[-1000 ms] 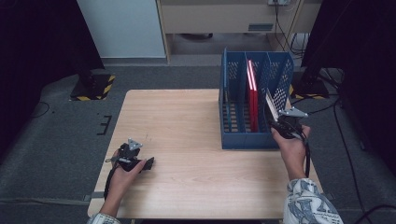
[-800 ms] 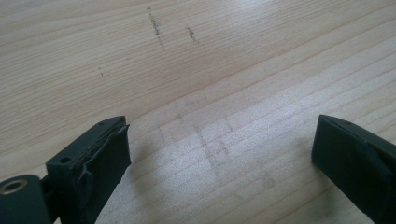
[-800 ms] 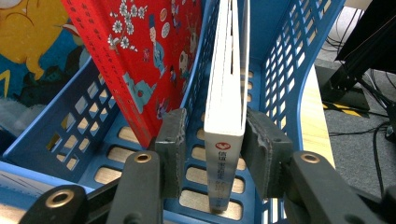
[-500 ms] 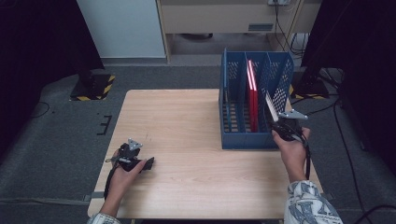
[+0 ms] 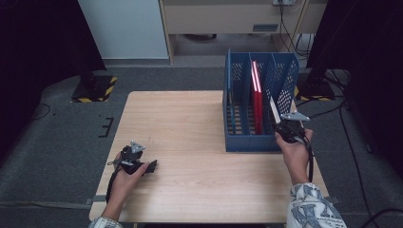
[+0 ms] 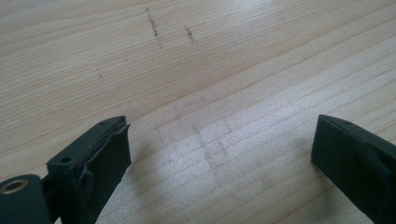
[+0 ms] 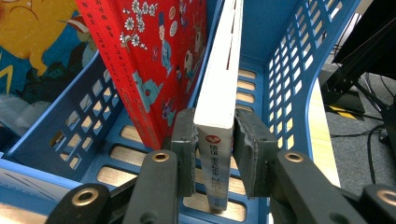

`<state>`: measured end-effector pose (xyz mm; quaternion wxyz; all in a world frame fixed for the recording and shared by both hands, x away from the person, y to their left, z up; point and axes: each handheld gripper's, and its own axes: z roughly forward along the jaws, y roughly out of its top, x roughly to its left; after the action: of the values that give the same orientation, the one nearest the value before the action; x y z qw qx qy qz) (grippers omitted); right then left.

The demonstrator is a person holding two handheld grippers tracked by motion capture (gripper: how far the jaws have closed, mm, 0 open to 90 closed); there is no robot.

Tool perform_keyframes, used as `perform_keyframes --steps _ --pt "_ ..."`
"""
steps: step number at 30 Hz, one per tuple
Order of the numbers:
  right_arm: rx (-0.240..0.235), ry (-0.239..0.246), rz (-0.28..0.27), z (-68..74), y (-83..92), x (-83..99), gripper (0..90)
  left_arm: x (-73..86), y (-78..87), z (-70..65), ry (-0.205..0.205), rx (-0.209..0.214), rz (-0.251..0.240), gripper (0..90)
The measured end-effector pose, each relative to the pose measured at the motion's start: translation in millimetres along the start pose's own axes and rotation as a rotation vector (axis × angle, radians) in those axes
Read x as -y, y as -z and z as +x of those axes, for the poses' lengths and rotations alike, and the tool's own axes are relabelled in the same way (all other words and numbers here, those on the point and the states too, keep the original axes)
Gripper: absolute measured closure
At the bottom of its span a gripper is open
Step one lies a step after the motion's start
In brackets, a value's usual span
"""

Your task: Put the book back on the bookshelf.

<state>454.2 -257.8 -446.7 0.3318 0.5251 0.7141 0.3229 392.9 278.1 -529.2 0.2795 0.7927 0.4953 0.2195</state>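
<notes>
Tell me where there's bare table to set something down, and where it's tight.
The wooden table is bare between the left gripper and the blue rack, and along the near edge. It is crowded in the rack's right compartments, where the right gripper grips a white book beside the red book.

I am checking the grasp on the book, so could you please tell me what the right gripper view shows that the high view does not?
The right gripper view alone shows the right tool with both pads pressed on the white book's spine, its jaws having just been closing, and the flower-and-figure print on the red book. The high view alone shows the left tool resting near the front left of the wooden table, well away from the blue rack. Both show the white book leaning in the rack's rightmost compartment, beside the red book.
</notes>
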Motion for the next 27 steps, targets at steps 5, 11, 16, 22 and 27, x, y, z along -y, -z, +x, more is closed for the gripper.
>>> perform_keyframes --steps 5,11,16,22,27 --pt "0.000 -0.001 0.001 0.4 -0.8 -1.0 70.5 0.0 0.1 -0.1 -0.001 -0.001 0.000 3.5" --pt "0.003 -0.001 0.004 1.5 -2.7 -2.5 70.5 0.0 0.0 0.1 0.000 0.000 0.000 3.5" --pt "0.005 0.000 0.006 2.0 -5.8 -5.1 70.4 -0.1 -0.1 0.1 -0.001 0.001 0.001 3.4" --pt "0.015 -0.007 0.012 1.6 -10.8 -8.9 70.7 -0.2 -0.1 0.1 -0.001 0.000 0.001 3.4" --pt "0.017 -0.004 0.011 1.8 -12.7 -9.9 70.7 -0.2 -0.1 0.1 -0.002 0.001 0.001 3.4"
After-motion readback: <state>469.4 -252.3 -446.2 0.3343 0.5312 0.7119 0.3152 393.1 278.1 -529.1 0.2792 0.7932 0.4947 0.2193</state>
